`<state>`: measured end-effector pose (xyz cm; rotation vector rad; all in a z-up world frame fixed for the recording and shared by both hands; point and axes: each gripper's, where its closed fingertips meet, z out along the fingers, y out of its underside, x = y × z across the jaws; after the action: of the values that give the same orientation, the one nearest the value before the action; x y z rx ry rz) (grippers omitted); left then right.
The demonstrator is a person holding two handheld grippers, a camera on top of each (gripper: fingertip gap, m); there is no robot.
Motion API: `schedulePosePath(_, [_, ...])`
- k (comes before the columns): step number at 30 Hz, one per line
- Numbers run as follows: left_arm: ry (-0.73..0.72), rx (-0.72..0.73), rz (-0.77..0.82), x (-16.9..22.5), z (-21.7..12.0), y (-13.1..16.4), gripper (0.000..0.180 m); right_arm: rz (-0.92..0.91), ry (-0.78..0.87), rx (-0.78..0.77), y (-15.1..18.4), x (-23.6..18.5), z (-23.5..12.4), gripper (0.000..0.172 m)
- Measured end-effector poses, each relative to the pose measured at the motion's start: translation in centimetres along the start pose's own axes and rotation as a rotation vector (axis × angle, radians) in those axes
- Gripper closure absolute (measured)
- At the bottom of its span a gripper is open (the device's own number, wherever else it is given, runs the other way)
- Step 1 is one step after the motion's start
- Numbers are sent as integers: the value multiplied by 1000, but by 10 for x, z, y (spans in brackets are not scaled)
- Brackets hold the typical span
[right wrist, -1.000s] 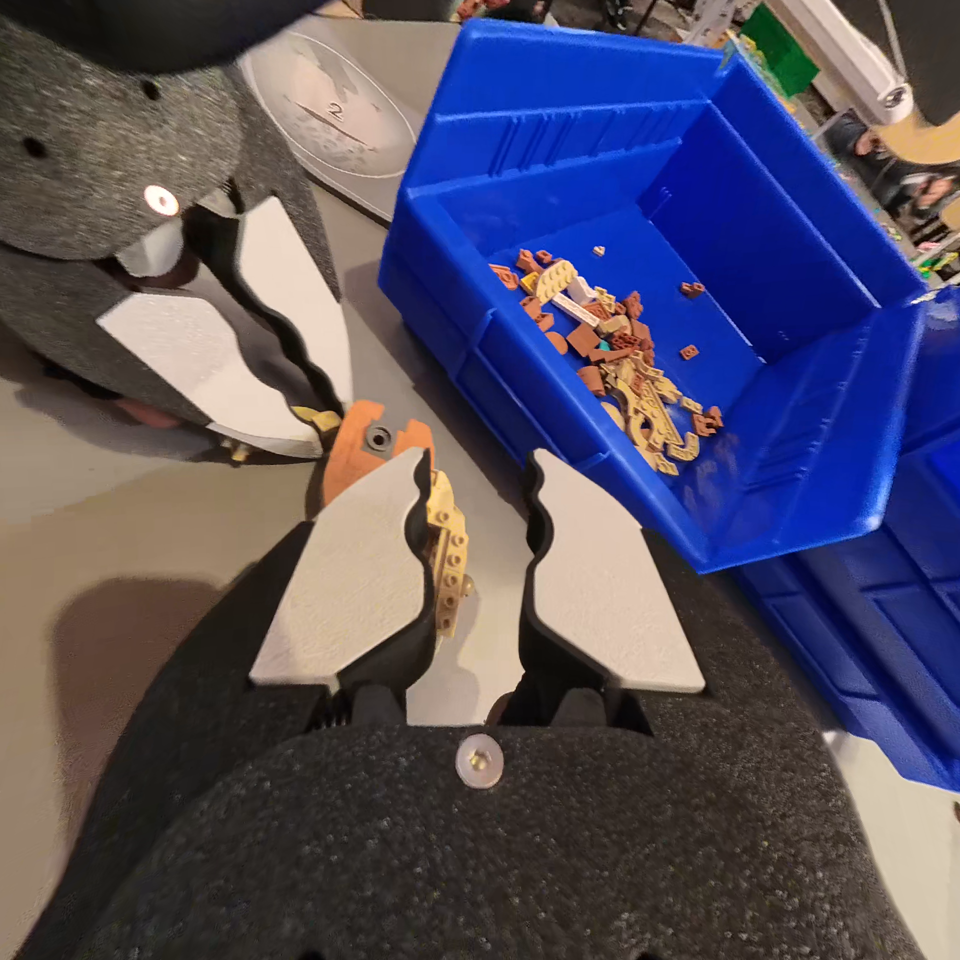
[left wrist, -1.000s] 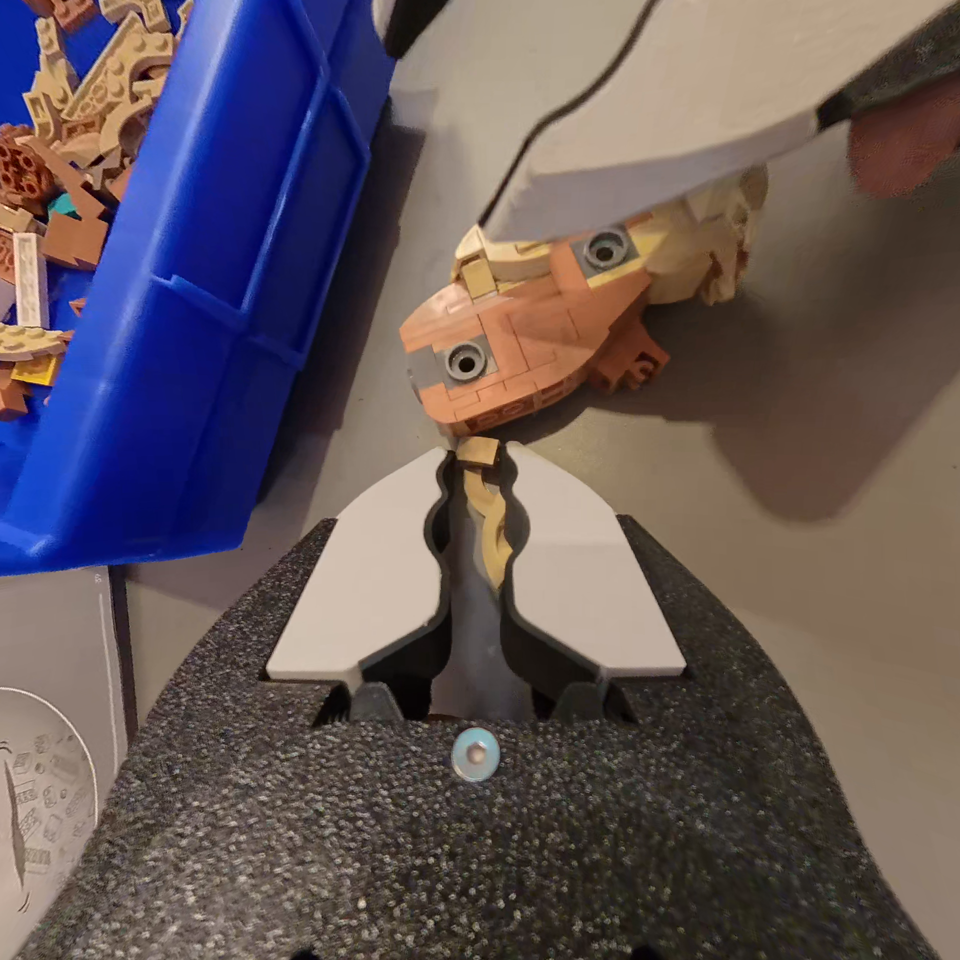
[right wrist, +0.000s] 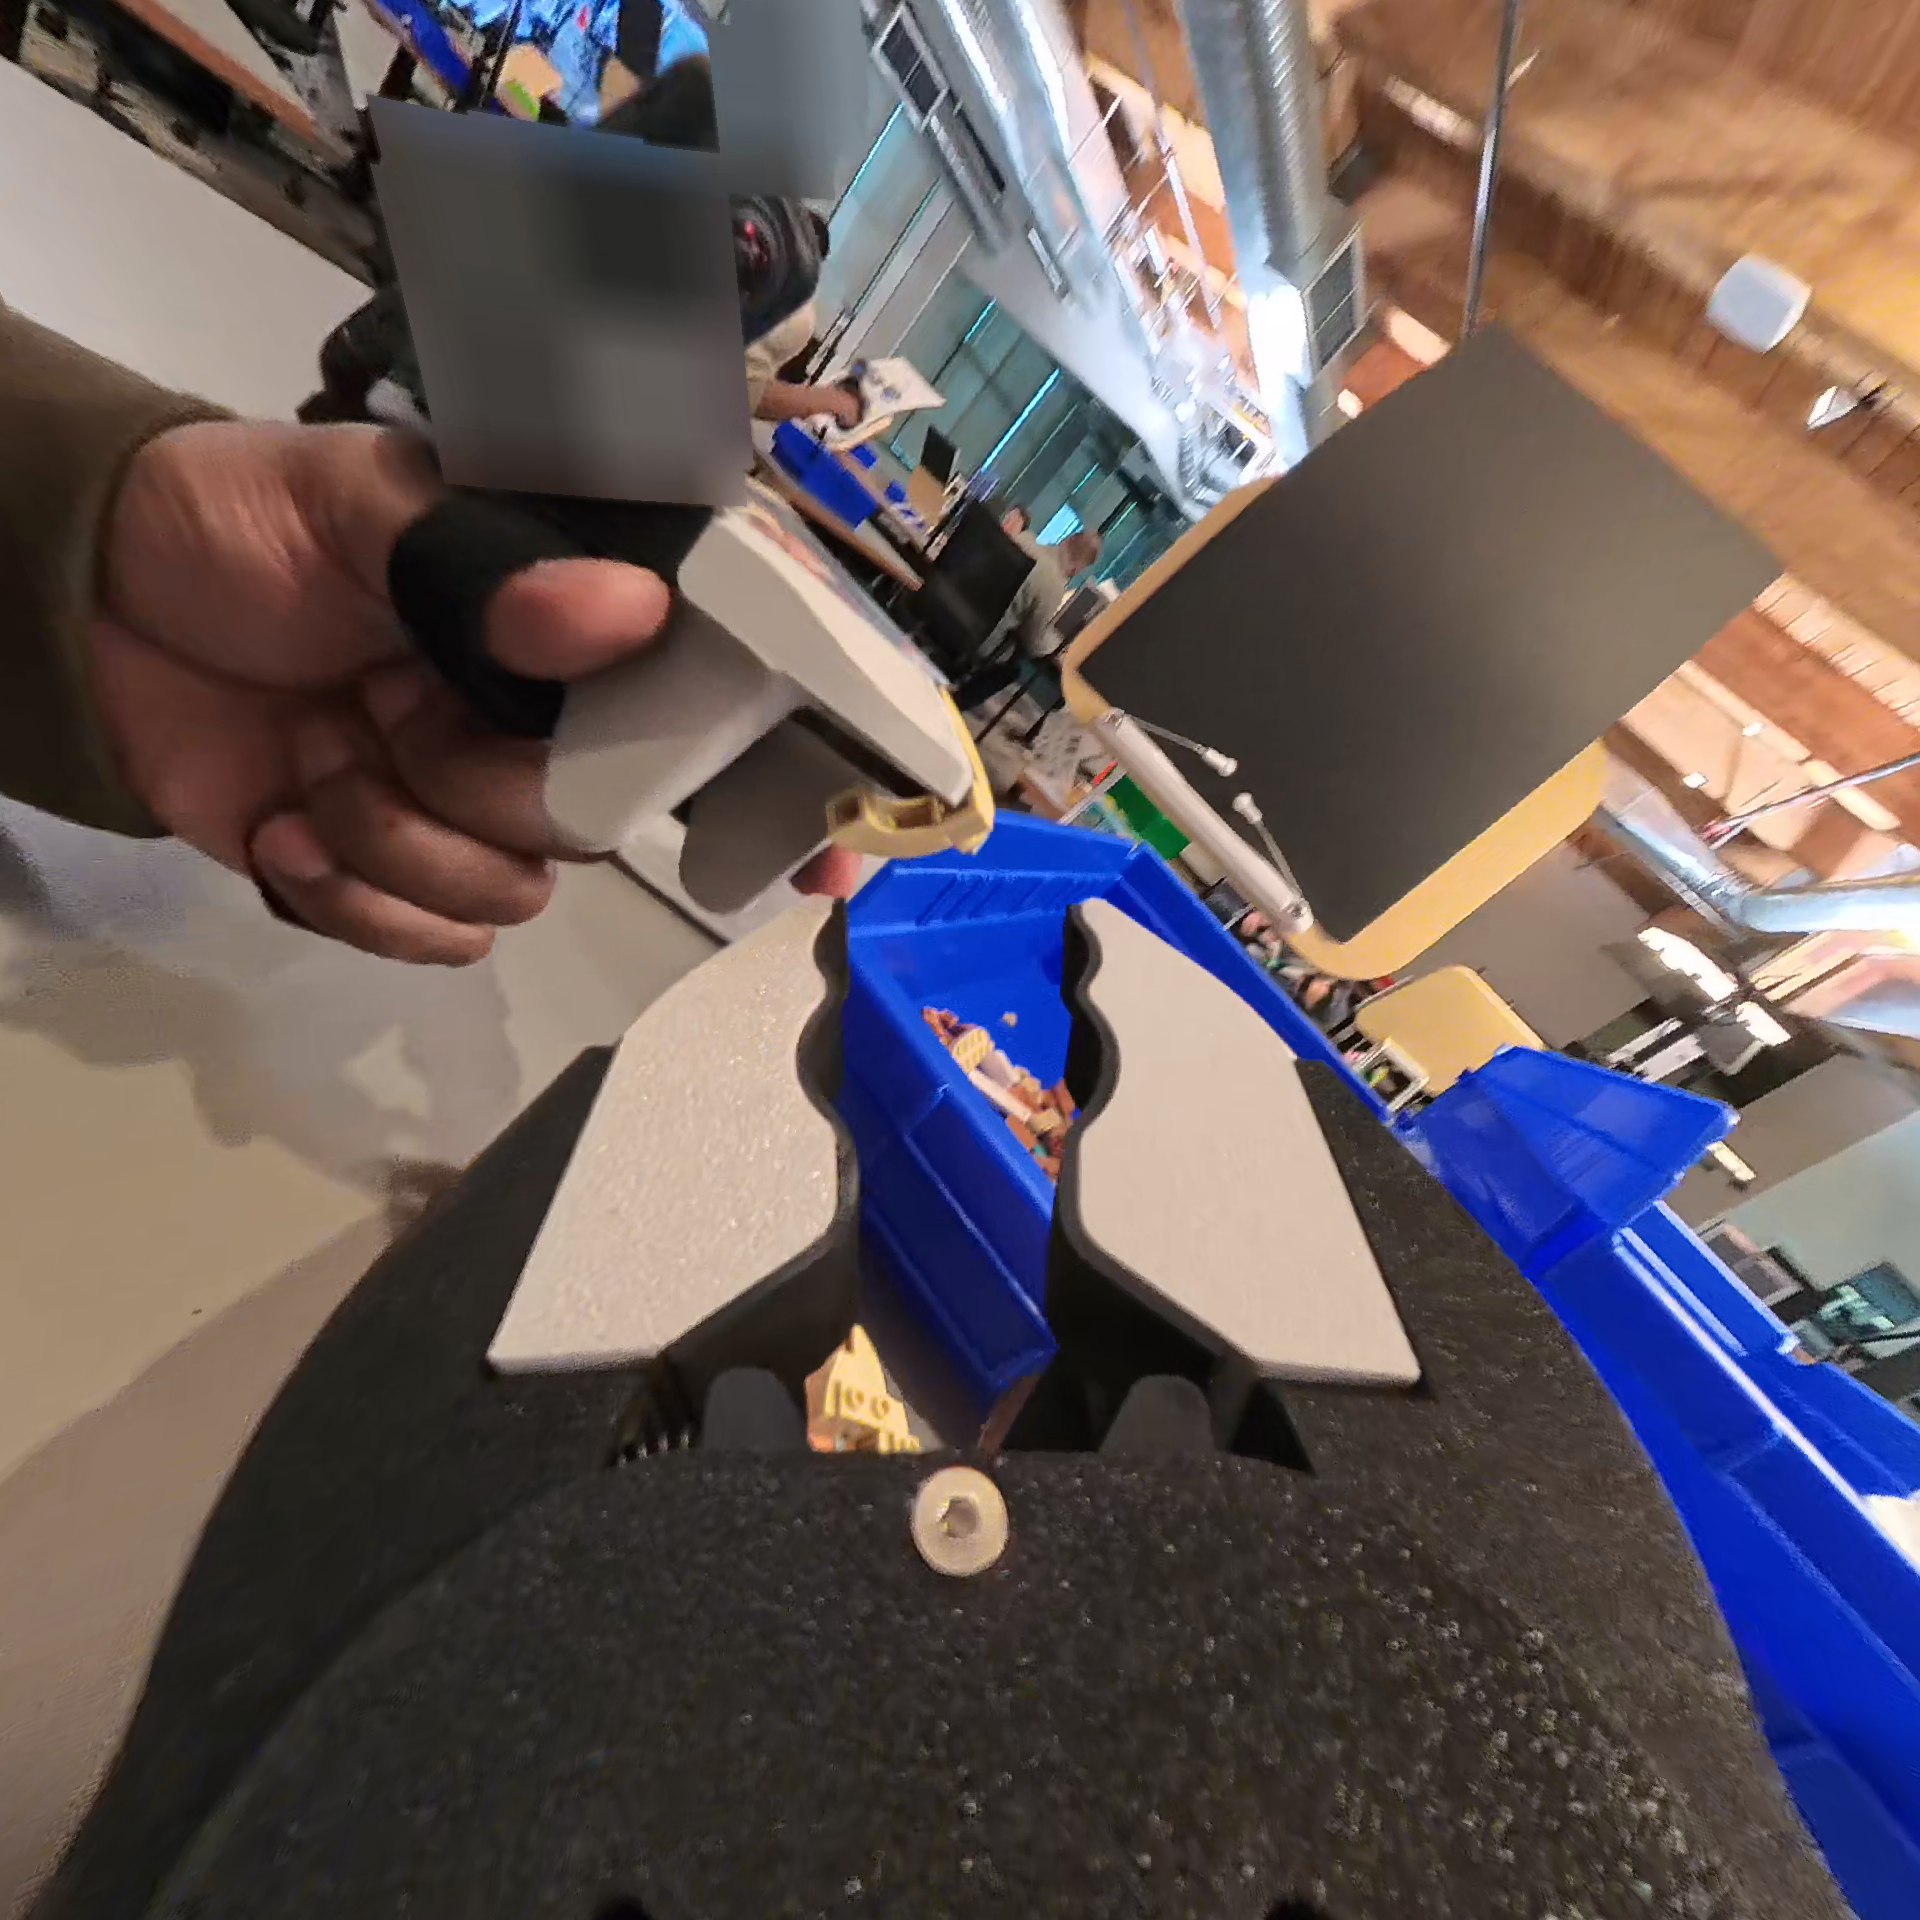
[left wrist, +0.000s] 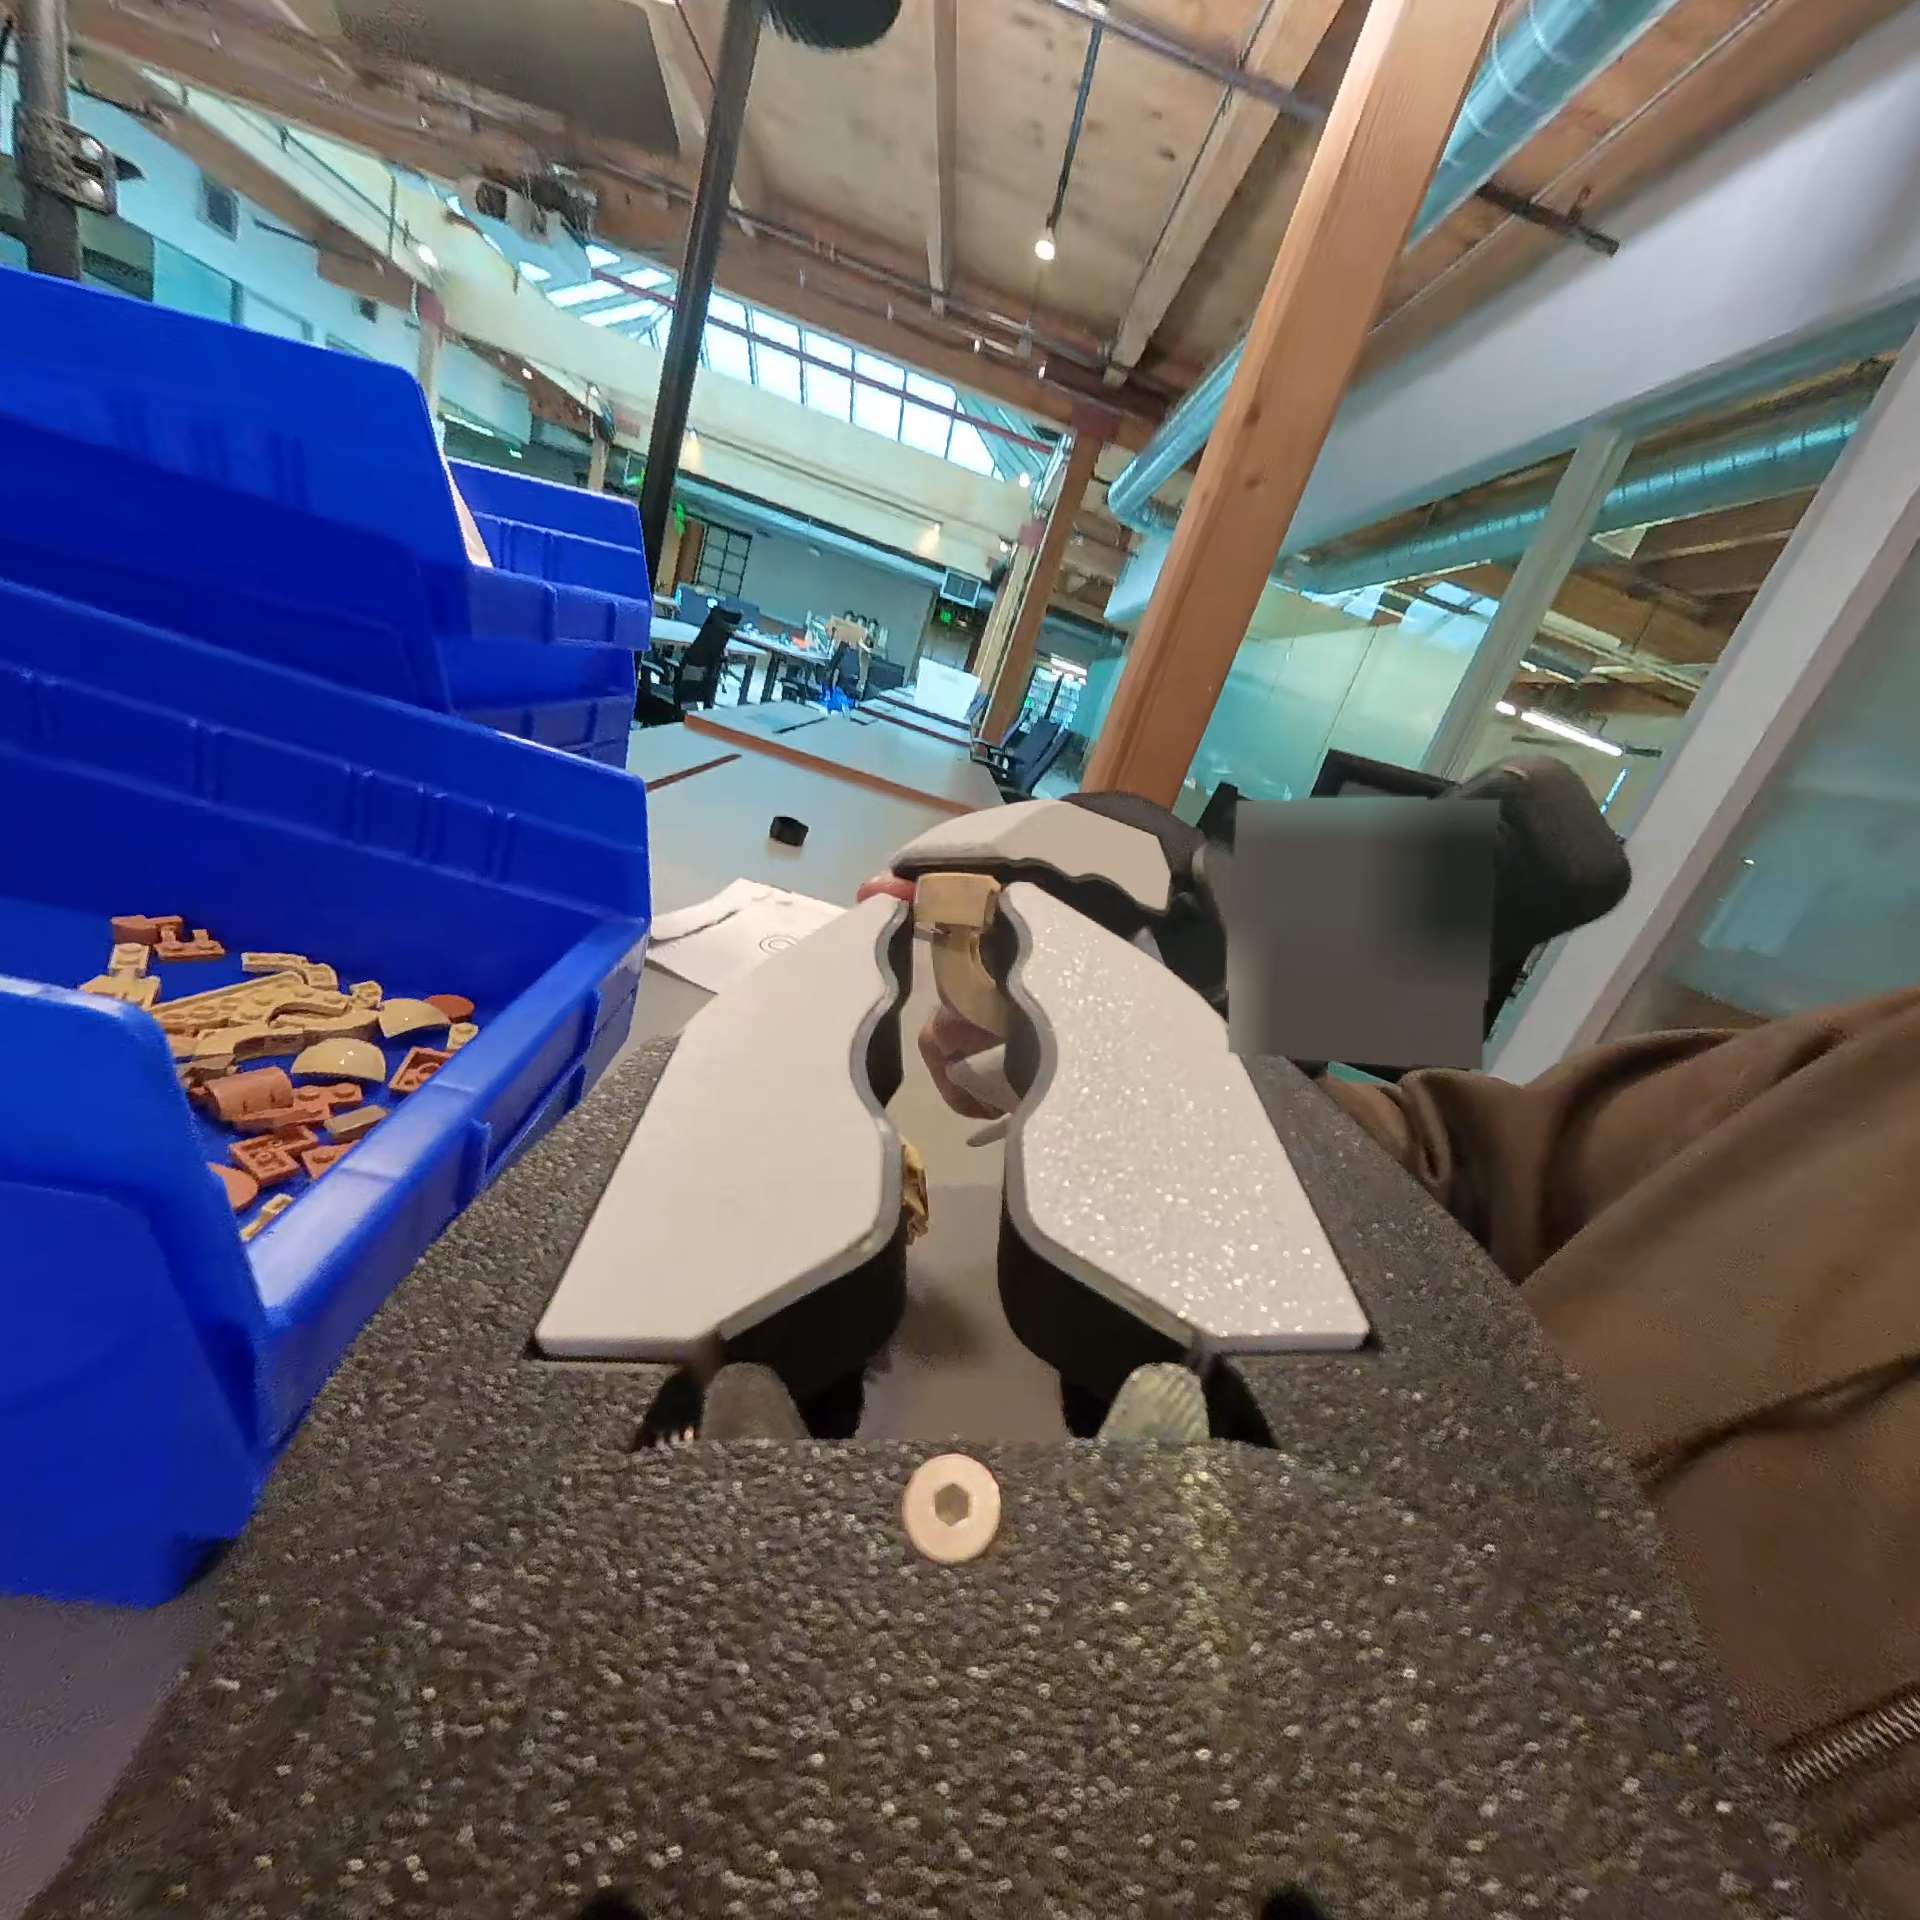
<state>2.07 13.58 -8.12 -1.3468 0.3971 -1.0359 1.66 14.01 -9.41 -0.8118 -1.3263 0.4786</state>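
My left gripper [left wrist: 954, 909] is shut on a tan curved brick piece [left wrist: 961, 966], pinched at the fingertips and held up in the air. In the right wrist view the same gripper [right wrist: 935, 800] is in a person's hand, with the tan piece [right wrist: 899, 826] sticking out of its tips. My right gripper [right wrist: 956, 925] is open with nothing between its fingers, just below and in front of the left one. One of its fingers [left wrist: 1039, 847] shows right behind the tan piece. A tan brick model [right wrist: 857, 1397] shows low down through the right gripper's gap.
A blue bin [left wrist: 447, 1143] with loose tan and brown brick pieces [left wrist: 270, 1039] stands at the left, and also shows in the right wrist view [right wrist: 935, 1195]. More blue bins [left wrist: 312, 582] are stacked behind. A paper sheet [left wrist: 748, 935] lies on the grey table. A brown sleeve [left wrist: 1662, 1247] is at the right. The tips of both grippers are at nearly the same place.
Both grippers have risen and tilted up off the table. The left one has carried the tan curved piece away from the brick head. The right jaws have come off the model and opened a little wider.
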Motion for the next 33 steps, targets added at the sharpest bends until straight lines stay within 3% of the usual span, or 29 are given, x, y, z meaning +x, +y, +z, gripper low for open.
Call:
schedulePosePath(7, [-6, -22, -9, 2, 8, 10, 166, -217, 77, 22, -8, -8, 1, 127])
schedulePosePath(10, [1, -28, -22, 4, 10, 12, 166, -267, 114, 22, -9, -8, 2, 139])
schedulePosePath(20, [4, -15, -39, 3, 6, 3, 161, -234, 155, 58, -14, 6, -4, 145])
schedulePosePath(27, [51, -117, -32, 14, 11, 15, 154, -252, 165, 94, -20, 5, -7, 145])
schedulePosePath(33, [102, -109, -49, 25, 14, 16, 164, -302, 165, 143, -27, -1, -10, 144])
